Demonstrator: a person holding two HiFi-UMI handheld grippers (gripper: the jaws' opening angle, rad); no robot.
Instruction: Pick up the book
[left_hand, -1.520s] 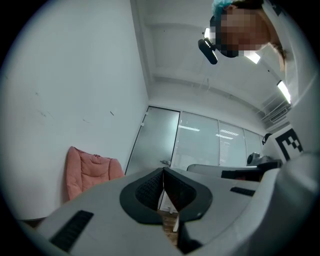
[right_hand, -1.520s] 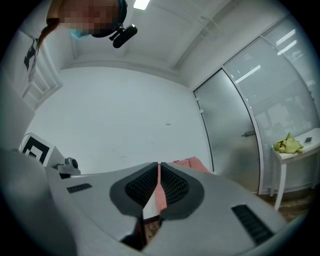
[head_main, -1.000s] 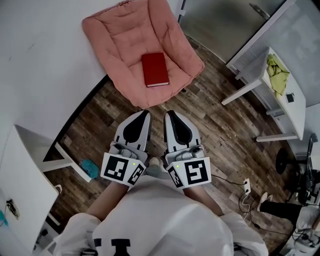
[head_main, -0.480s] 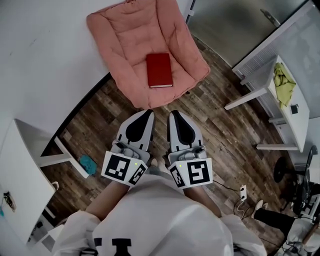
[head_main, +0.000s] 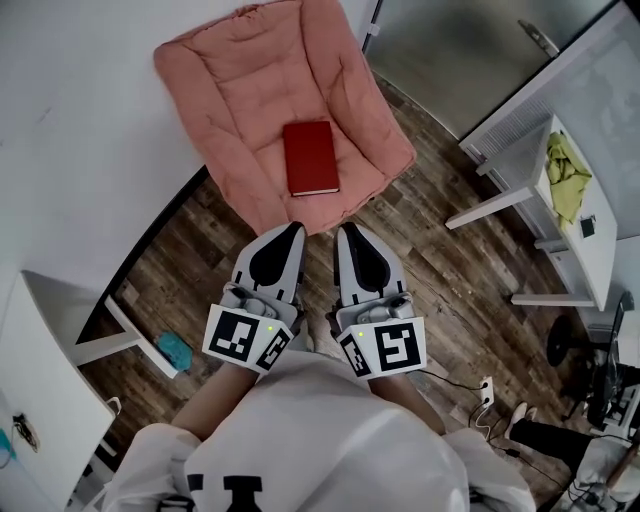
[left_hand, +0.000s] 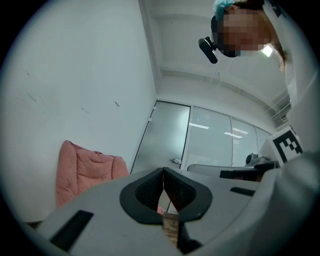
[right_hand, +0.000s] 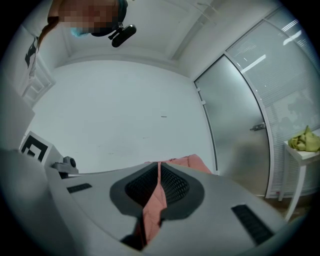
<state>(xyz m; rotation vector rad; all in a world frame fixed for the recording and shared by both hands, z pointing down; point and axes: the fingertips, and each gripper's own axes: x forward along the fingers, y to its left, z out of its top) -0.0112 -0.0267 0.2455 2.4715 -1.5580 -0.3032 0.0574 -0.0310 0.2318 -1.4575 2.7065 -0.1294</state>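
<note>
Head view: red book (head_main: 309, 157) lies flat on the pink cushion (head_main: 230, 90), at 12 o'clock from both tongs and clear of them. Left tongs (head_main: 294, 230) and right tongs (head_main: 344, 230) sit side by side over the wood floor (head_main: 450, 290).
Left gripper view: left tongs clenched, nothing between; cushion at 9 o'clock.
Right gripper view: right tongs clenched, nothing held; cushion beyond the tips.

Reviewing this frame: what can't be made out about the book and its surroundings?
- Book: cover print too small in head view; in both gripper views the shut jaws block it.
- Pink cushion: whatever supports it is hidden underneath, head view.
- Teal object: too small to identify in head view.
</note>
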